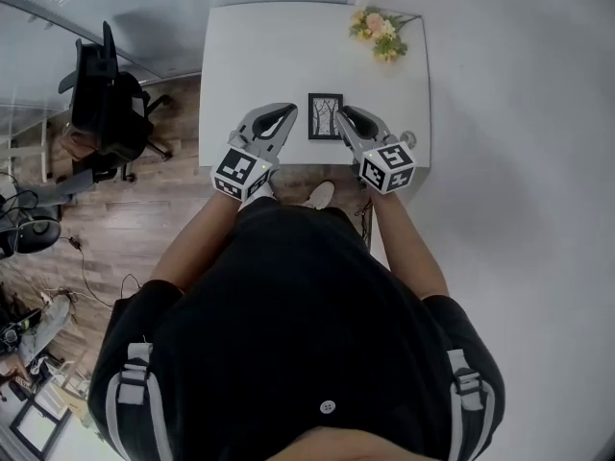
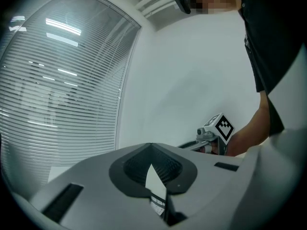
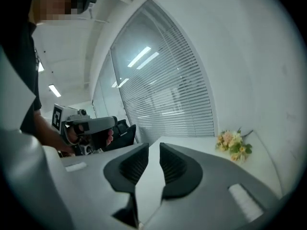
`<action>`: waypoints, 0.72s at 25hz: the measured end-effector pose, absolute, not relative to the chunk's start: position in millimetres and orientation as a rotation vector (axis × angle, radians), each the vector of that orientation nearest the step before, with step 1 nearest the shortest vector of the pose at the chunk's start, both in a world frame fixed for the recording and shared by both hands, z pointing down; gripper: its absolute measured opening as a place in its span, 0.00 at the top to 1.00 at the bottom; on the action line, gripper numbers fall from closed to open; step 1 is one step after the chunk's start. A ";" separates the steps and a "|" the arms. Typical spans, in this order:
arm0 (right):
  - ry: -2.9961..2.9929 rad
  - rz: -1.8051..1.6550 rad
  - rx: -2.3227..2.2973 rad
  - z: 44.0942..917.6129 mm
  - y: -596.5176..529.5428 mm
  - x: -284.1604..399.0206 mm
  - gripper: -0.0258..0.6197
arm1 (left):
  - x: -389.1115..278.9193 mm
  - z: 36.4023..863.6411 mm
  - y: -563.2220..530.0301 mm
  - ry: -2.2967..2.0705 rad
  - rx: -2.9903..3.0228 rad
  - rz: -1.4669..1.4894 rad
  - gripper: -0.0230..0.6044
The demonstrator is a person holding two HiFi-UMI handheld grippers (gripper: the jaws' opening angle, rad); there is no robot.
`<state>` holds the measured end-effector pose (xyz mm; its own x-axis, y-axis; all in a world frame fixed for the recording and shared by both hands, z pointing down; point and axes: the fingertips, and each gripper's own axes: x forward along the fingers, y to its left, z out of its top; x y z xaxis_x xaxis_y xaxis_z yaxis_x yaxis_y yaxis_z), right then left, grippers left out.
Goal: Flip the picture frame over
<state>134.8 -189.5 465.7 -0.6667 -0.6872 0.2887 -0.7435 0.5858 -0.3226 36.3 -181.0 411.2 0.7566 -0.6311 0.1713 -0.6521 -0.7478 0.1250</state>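
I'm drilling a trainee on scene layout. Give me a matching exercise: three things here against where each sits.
Things:
1. picture frame
2. flowers
3. office chair

Places:
A. far right corner of the table
B. on the floor, left of the table
C. between the left hand-held gripper and the right hand-held gripper

Pairs: 1-C, 2-A, 3-B

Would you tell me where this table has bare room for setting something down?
The table is bare across its left half and far middle, between the left edge and the flowers in the far right corner. It is crowded at the near edge, where the picture frame sits between the left tongs and right tongs.
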 end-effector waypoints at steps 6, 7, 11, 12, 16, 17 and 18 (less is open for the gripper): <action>-2.727 0.326 1.275 385.8 -184.0 136.1 0.86 | 44.5 358.6 -182.3 -0.995 2.840 0.113 0.96; -2.734 0.288 1.283 374.6 -184.8 136.0 0.87 | 45.0 350.6 -183.9 -0.989 2.851 0.101 0.96; -2.785 0.186 1.277 337.4 -186.1 130.2 0.91 | 44.4 324.7 -186.1 -0.968 2.895 0.064 0.95; -2.797 0.173 1.266 330.3 -185.6 128.4 0.92 | 43.8 320.2 -185.4 -0.965 2.901 0.058 0.96; -2.814 0.122 1.245 310.9 -185.1 124.9 0.94 | 41.3 309.5 -185.3 -0.951 2.912 0.043 0.95; -2.812 0.109 1.247 308.4 -184.9 125.2 0.94 | 41.1 308.0 -185.6 -0.947 2.917 0.041 0.96; -2.811 0.099 1.249 306.6 -184.7 125.5 0.94 | 40.9 306.8 -186.1 -0.945 2.923 0.041 0.96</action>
<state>125.5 -184.7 306.6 -0.6686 -0.7388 0.0848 -0.7429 0.6686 -0.0329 40.9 -186.1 306.8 0.8106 -0.5837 0.0465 -0.5855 -0.8086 0.0580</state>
